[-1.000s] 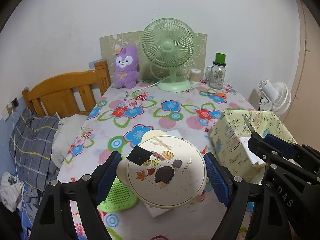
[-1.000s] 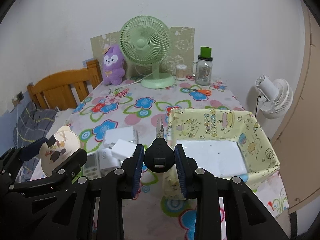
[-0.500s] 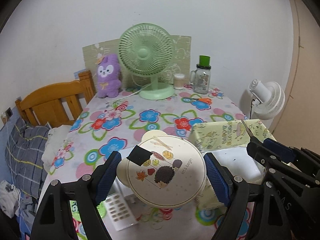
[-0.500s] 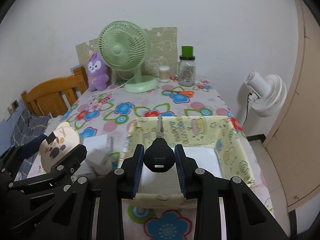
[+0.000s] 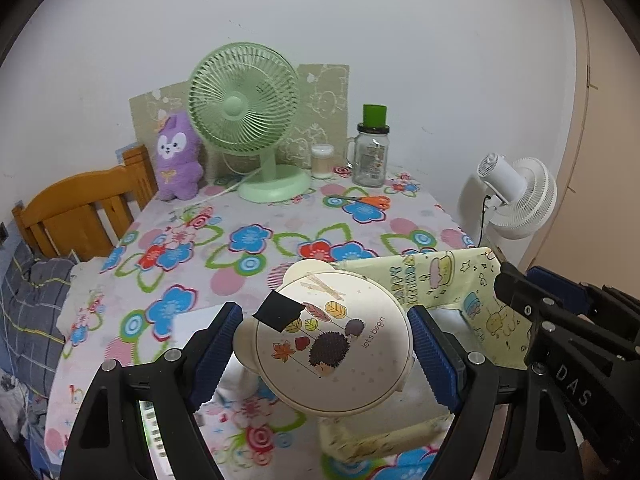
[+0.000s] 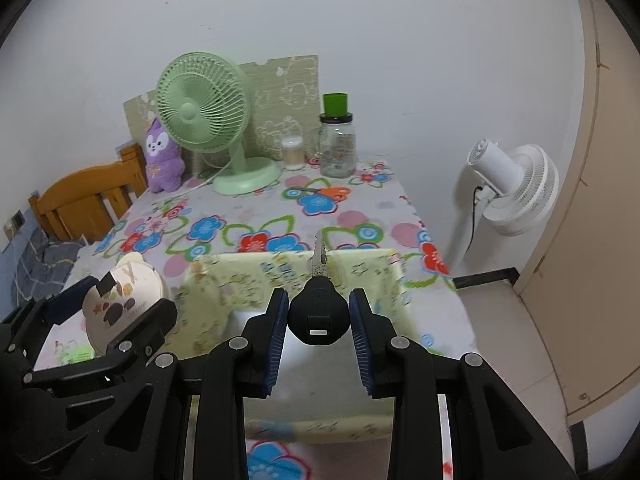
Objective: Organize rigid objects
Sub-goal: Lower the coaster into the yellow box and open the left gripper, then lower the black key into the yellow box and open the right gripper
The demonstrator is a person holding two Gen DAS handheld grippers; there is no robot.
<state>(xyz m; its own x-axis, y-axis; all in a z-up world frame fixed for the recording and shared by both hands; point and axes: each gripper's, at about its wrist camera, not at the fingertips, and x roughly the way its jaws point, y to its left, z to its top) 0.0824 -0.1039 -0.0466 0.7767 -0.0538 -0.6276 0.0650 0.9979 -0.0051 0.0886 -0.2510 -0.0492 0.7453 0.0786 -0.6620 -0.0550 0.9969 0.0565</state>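
A plain white wall (image 5: pixel 360 20) backs the surface (image 5: pixel 280 216), which wears a cloth printed with bright flowers. Against the wall stand a green desk fan (image 5: pixel 244 100), a purple plush toy (image 5: pixel 178 156) and a patterned board (image 5: pixel 324 100). A wooden headboard (image 5: pixel 80 208) rises to the left; a white standing fan (image 6: pixel 516 188) sits right, beside a beige door (image 6: pixel 600 200) and pale floor tiles (image 6: pixel 500 312).

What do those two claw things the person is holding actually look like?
Both are matte black plastic frames ending in two fingers, each lined with a ribbed blue pad. Silver screw heads dot the joints, and raised letters mark one side. No cables, hands or sleeves show.
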